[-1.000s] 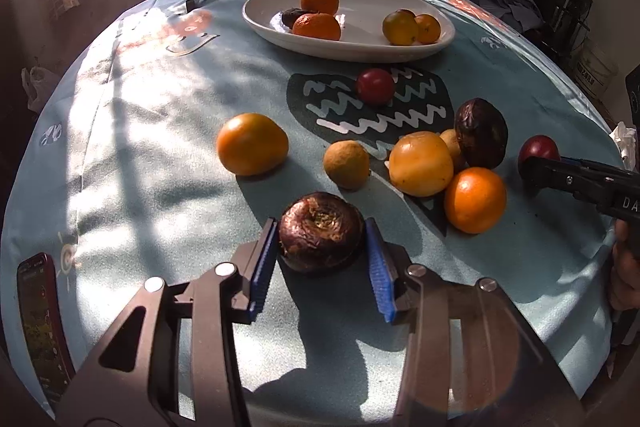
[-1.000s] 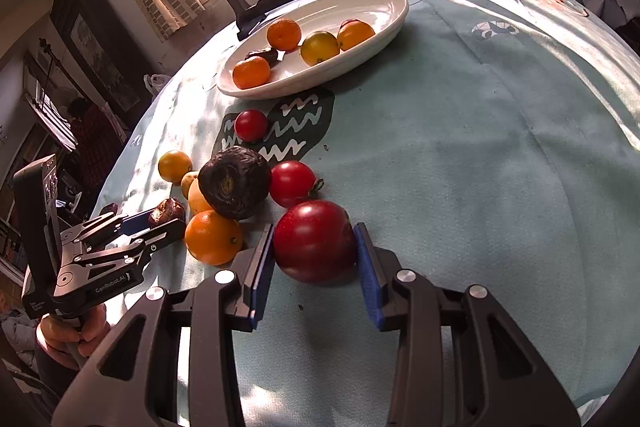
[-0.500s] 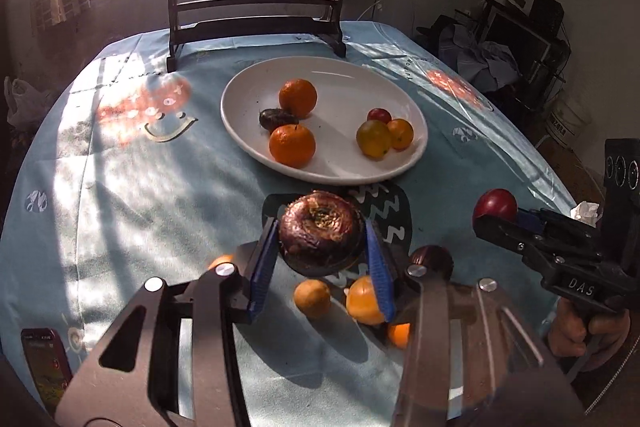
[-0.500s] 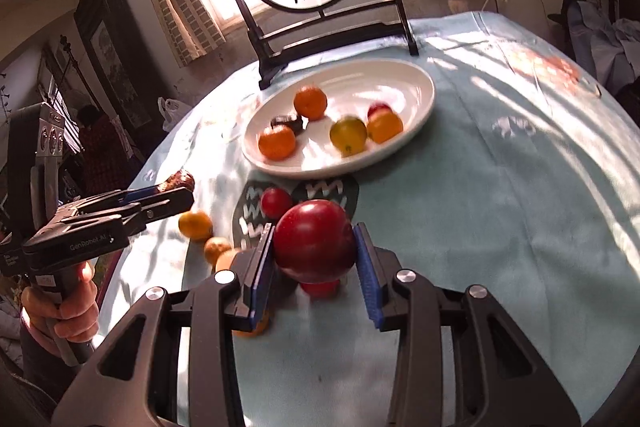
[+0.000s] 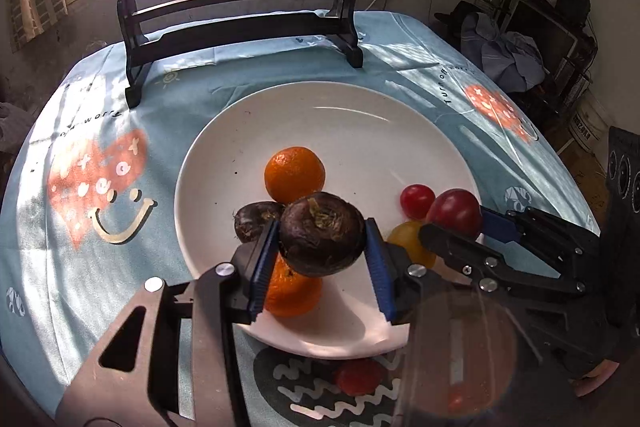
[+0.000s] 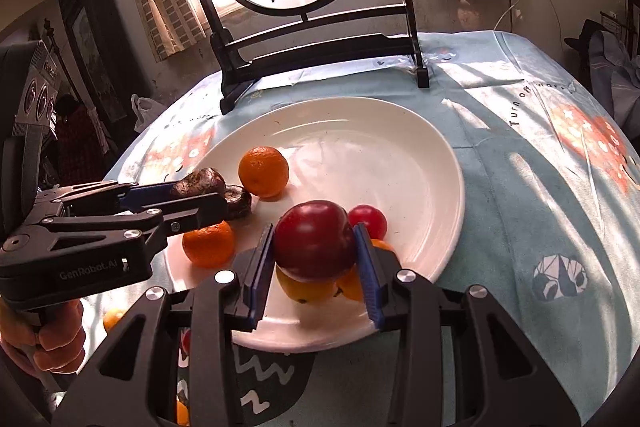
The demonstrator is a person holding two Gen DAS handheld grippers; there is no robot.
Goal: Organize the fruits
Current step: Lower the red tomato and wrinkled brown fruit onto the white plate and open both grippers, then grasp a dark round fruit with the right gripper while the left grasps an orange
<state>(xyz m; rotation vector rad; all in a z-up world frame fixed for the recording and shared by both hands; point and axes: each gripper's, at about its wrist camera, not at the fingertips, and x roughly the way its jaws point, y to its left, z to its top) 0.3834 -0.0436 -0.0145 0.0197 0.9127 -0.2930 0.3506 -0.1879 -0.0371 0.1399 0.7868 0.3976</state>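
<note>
Left hand-held gripper (image 5: 322,259) clamps a dark fruit (image 5: 322,233), right hand-held gripper (image 6: 314,259) clamps a red fruit (image 6: 314,239) above the crowded plate (image 5: 360,131); released fruit may roll off or knock others.

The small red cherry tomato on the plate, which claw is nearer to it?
Right. The right claw holds its red fruit right beside the cherry tomato; the left claw is across the plate.

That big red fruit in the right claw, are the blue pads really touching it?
Touching. In the right wrist view, both blue pads of the right claw press against the sides of the red fruit, which hangs above the white plate.
</note>
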